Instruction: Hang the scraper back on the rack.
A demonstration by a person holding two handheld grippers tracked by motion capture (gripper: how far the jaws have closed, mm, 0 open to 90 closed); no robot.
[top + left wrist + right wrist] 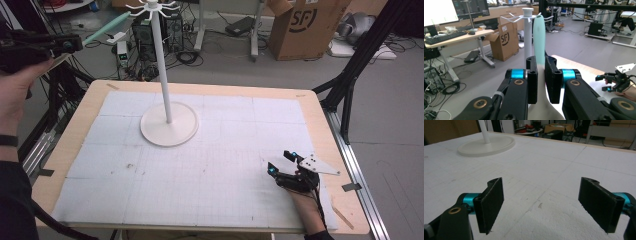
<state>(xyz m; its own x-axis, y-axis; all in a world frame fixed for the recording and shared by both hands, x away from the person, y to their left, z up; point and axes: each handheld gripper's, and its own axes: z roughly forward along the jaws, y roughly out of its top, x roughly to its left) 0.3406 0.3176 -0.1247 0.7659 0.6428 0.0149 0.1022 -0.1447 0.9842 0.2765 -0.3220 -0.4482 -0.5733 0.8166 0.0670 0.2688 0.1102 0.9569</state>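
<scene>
— High view first: left gripper point(30, 47) holds a mint spatula point(107, 27) off the counter point(75, 145), near the stand point(167, 120).
— Left gripper view?
— Jaws clamp its neck; the hooks point(510, 17) are close. Probably hanging comes next: align the handle.
— Right gripper view?
— Jaws wide, empty.

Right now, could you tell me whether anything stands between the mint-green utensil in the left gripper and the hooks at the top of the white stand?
Nothing visible does: open air separates the mint-green utensil from the stand's hooks.

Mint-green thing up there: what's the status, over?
Left gripper shut on mint-green utensil, raised beside white stand. Right gripper open, on table. Nothing between.
</scene>
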